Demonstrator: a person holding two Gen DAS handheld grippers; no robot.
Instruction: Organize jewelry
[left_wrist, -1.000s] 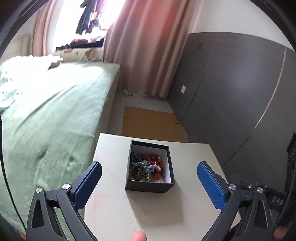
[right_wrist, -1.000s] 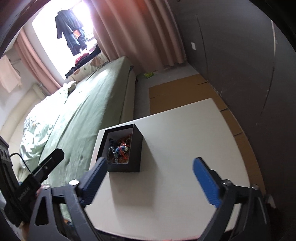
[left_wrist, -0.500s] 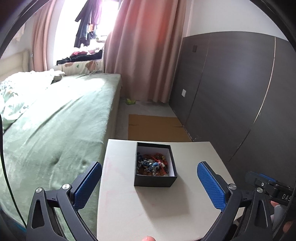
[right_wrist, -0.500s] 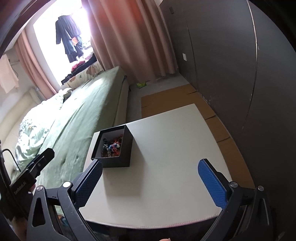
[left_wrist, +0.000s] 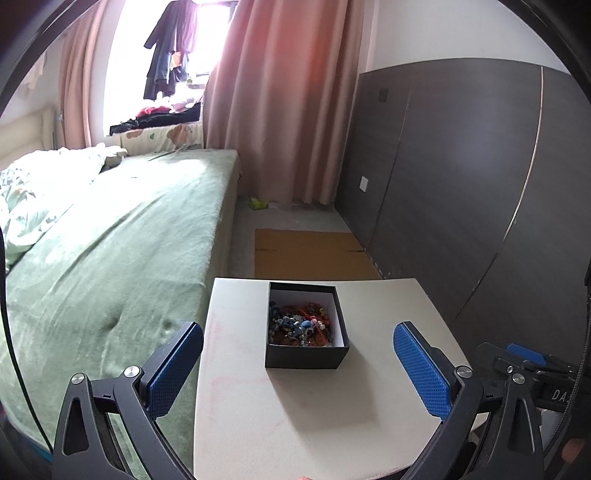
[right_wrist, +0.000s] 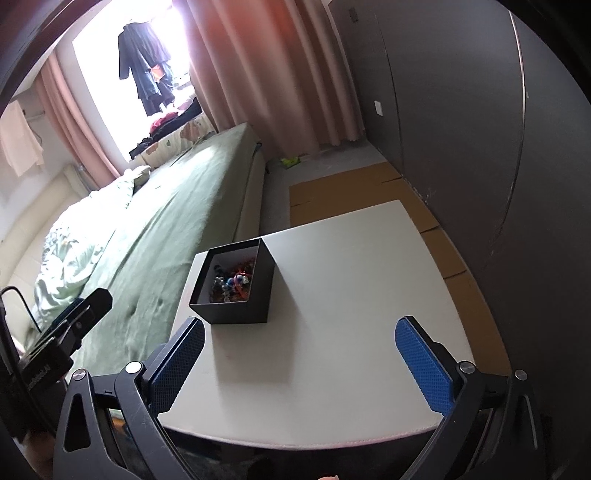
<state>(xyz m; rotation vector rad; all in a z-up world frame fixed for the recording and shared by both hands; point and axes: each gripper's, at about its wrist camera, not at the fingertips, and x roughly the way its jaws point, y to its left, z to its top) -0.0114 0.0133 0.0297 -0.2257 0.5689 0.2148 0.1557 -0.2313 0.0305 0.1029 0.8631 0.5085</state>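
**Black box, beads heaped inside, both claws wide and empty**

Black card forms the open box (left_wrist: 306, 354) that we see on the white table (left_wrist: 388, 306), toward its far left part, at about 11 o'clock from the right gripper (right_wrist: 299, 354) and near 12 o'clock from the left gripper (left_wrist: 299, 363). The jewelry (left_wrist: 301, 325), a tangle of red cord and blue and grey beads, lies all together inside it. We see none loose on the table. Both grippers hang back at the near edge, fingers spread wide, holding nothing. We judge this fits either end: pieces gathered in and finished, or a heap waiting to be sorted. Nothing here settles which.
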